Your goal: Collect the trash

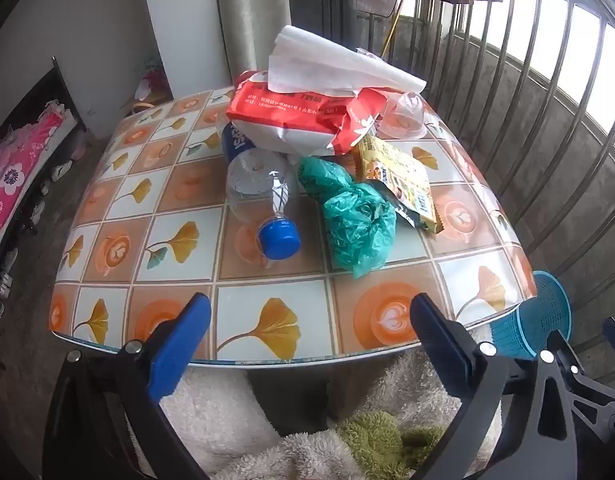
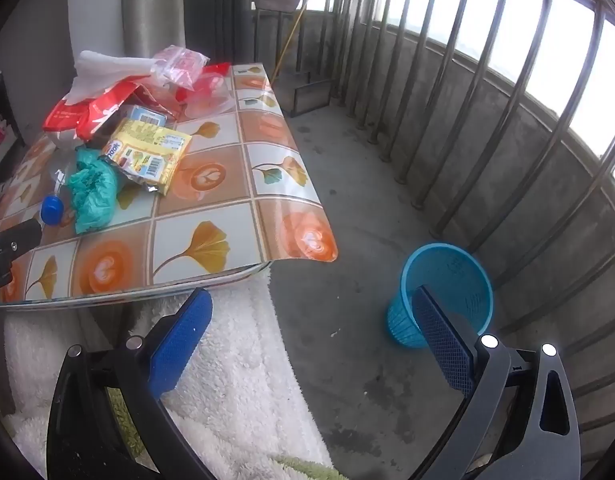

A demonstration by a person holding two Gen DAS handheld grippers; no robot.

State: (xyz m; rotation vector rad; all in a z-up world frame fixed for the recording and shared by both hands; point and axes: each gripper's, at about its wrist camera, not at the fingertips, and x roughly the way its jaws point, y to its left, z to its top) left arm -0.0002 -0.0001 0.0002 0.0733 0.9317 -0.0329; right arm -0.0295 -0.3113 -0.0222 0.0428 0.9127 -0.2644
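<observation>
Trash lies on the tiled table point(image 1: 267, 320): a clear plastic bottle point(image 1: 259, 188) with a blue cap, a crumpled green plastic bag point(image 1: 355, 220), a yellow snack wrapper point(image 1: 399, 180), a red tissue pack point(image 1: 303, 116) with white paper sticking out, and a clear plastic cup point(image 1: 403, 118). My left gripper point(image 1: 309, 312) is open and empty at the table's near edge. My right gripper point(image 2: 311, 312) is open and empty, off the table's right corner, above the floor. A blue mesh bin point(image 2: 443, 292) stands on the floor right of the table; it also shows in the left wrist view point(image 1: 535, 316).
A metal railing point(image 2: 487, 100) runs along the right side. White and green fluffy cloth point(image 2: 235, 376) lies under the table edge. The bare concrete floor point(image 2: 347, 208) lies between table and railing. A bed with pink bedding point(image 1: 15, 176) is at the left.
</observation>
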